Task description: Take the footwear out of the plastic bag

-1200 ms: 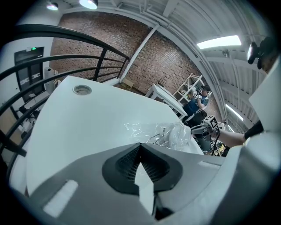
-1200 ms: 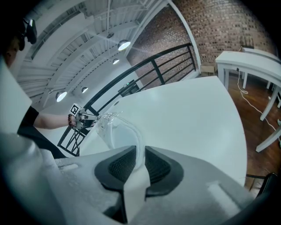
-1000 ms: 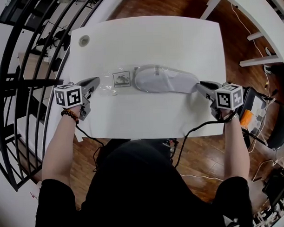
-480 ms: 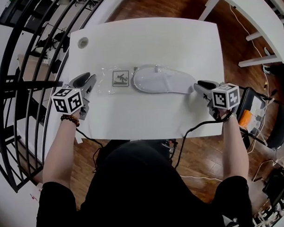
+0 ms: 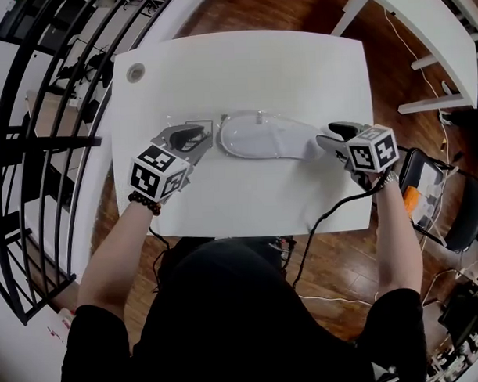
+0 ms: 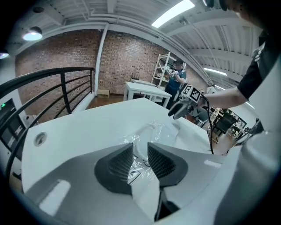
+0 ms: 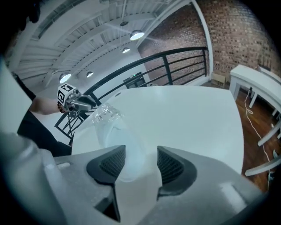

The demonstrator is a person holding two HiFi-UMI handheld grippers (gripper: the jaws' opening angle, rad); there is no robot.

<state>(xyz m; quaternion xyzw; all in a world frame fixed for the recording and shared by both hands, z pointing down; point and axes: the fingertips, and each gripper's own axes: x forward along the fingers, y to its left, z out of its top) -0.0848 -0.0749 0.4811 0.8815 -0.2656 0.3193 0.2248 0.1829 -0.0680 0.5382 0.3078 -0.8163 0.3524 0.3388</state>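
Your left gripper [image 5: 196,138], jaws just closing to a narrow gap, covers the crinkled end of the plastic bag [image 6: 151,132], partly hiding its label. Your right gripper [image 5: 325,138], jaws just opened wide, frames the tip of the bagged white slipper [image 5: 264,137] on the table [image 5: 242,69] and grips nothing.

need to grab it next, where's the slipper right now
In the head view the white slipper lies about mid-table on the white table, inside the clear plastic bag.
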